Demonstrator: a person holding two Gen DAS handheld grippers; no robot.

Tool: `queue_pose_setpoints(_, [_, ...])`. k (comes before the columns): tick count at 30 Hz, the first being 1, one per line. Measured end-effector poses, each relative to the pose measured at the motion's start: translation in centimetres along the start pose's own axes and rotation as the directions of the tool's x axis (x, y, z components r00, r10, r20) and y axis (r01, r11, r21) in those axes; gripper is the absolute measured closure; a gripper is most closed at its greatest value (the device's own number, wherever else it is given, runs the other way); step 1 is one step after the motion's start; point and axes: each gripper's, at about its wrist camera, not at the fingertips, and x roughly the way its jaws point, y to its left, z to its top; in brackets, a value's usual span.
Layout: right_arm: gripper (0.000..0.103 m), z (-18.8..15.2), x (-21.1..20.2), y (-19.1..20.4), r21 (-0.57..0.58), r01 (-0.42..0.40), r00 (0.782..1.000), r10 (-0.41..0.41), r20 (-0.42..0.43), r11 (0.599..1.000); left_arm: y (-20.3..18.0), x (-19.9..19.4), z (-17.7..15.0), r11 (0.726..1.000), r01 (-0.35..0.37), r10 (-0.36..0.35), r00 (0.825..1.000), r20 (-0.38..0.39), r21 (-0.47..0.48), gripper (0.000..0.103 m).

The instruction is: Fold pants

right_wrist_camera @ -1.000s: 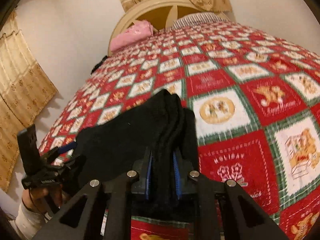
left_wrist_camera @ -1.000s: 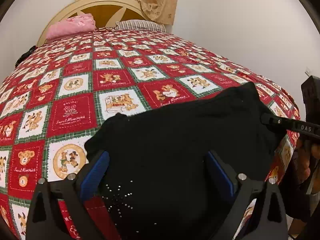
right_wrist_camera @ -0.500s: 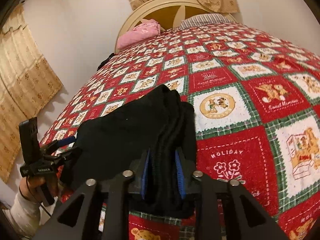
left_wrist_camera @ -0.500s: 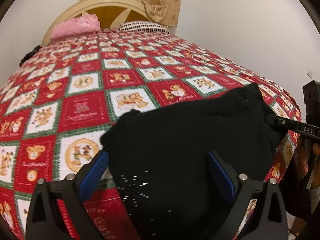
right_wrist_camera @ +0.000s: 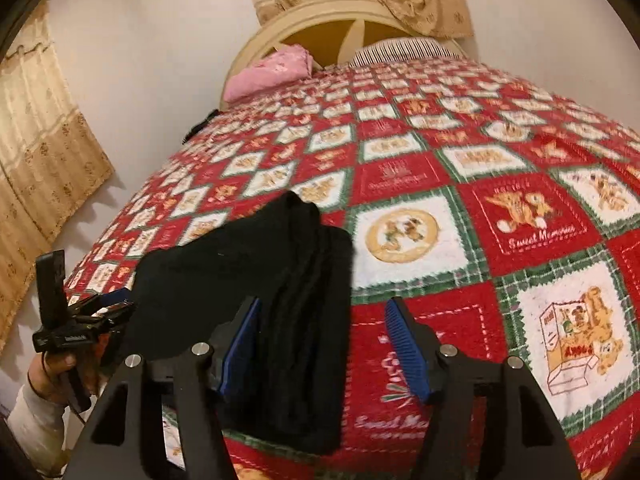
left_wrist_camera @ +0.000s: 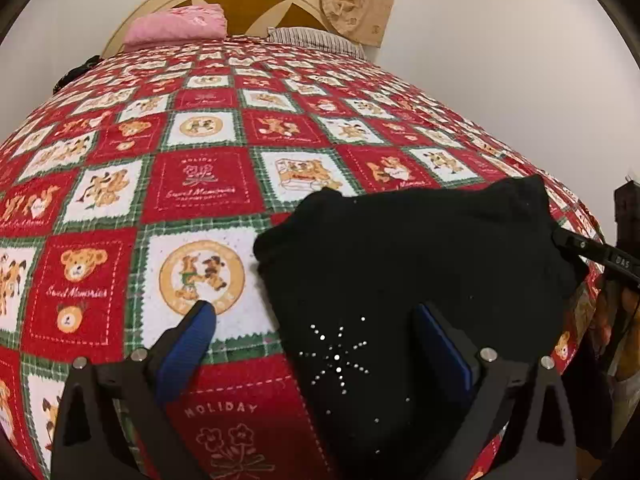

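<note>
While its jaws are opening, the right gripper straddles the folded black pants, pads clear.

"HOLIDAY" and "Sweet Memories" are being shown stitched in white on the red squares of the bedspread, readable in both views. "DAS" is being shown printed on the right gripper, where it's poking into the left wrist view.

I saw the bed under a red bear-print quilt. Black folded pants lay at its near edge. A pink pillow and a striped pillow lay at the far end.
</note>
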Motion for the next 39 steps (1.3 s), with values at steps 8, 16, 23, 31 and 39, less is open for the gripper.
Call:
queue_pose_setpoints(8, [0.060,0.3,0.6,0.4,-0.034,-0.057,0.998,0.056,-0.018,0.998,-1.4,0.9,0.6,0.999,0.026,-0.025,0.999,-0.021,0.023,0.001])
queue_pose_setpoints(16, [0.059,-0.2,1.8,-1.4,0.027,-0.105,0.994,0.105,-0.022,0.994,-1.2,1.9,0.9,0.999,0.037,-0.036,0.998,-0.059,0.009,0.000])
queue_pose_setpoints(23, [0.059,-0.1,2.3,-1.1,0.036,-0.133,0.991,0.133,-0.005,0.991,-1.2,1.9,1.0,0.999,0.045,-0.045,0.998,-0.051,0.011,0.000])
queue_pose_setpoints(31, [0.067,-0.3,2.1,-1.3,0.058,-0.168,0.986,0.167,0.022,0.984,-1.1,1.5,0.8,0.996,0.084,-0.084,0.996,-0.038,0.016,0.010])
queue_pose_setpoints(39, [0.076,0.0,0.1,0.0,0.035,-0.201,0.978,0.199,0.061,0.979,-0.5,0.9,0.5,0.992,0.126,-0.126,0.992,-0.018,-0.011,0.052])
